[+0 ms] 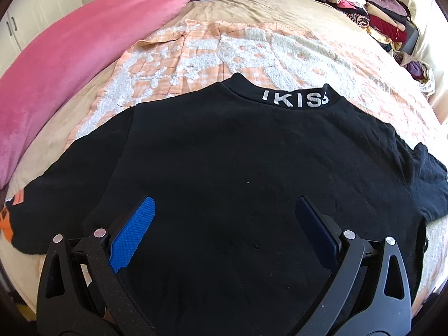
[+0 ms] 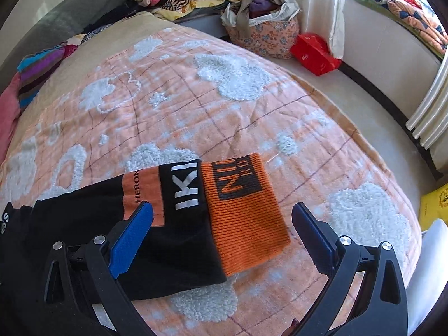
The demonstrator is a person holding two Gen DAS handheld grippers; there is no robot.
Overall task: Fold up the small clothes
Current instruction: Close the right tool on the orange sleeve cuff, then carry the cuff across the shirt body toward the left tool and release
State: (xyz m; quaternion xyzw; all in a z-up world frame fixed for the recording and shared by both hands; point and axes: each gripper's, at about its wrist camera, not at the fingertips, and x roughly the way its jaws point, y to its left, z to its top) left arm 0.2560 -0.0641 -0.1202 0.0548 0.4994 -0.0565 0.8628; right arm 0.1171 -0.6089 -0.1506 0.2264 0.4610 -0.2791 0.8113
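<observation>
Left gripper (image 1: 225,210) hangs low over the back of the black sweatshirt (image 1: 238,168), jaws spread wide, nothing between them; blue ribbed pads (image 1: 134,232) face inward w/ the cloth beneath, contact not clear. Right gripper (image 2: 222,215) is also spread wide & empty, angled down over the sleeve (image 2: 179,224), straddling its orange cuff (image 2: 246,218); left pad (image 2: 131,238) overlaps the black part of the sleeve, right pad sits above the blanket (image 2: 196,98).

Sweatshirt lies flat on the bed, back up, collar (image 1: 288,95) away from the left cam w/ white "IKIS" lettering, last character partly unreadable. Hem is hidden under the gripper frame. One sleeve runs off frame at the left edge of the left view, only a bit of orange showing; the other sleeve is cut by the right edge. Cuff print reads only in fragments; "HERON" & "IKI" legible on the sleeve.

Cuff is ribbed knit, body smooth black jersey. Blanket is peach checked w/ fluffy white tufted patches. Pink plush cover (image 1: 70,70) beside it, folded clothes stacks (image 1: 372,8) at far corner, floral bag (image 2: 263,25) & red box (image 2: 315,53) off the bed.
</observation>
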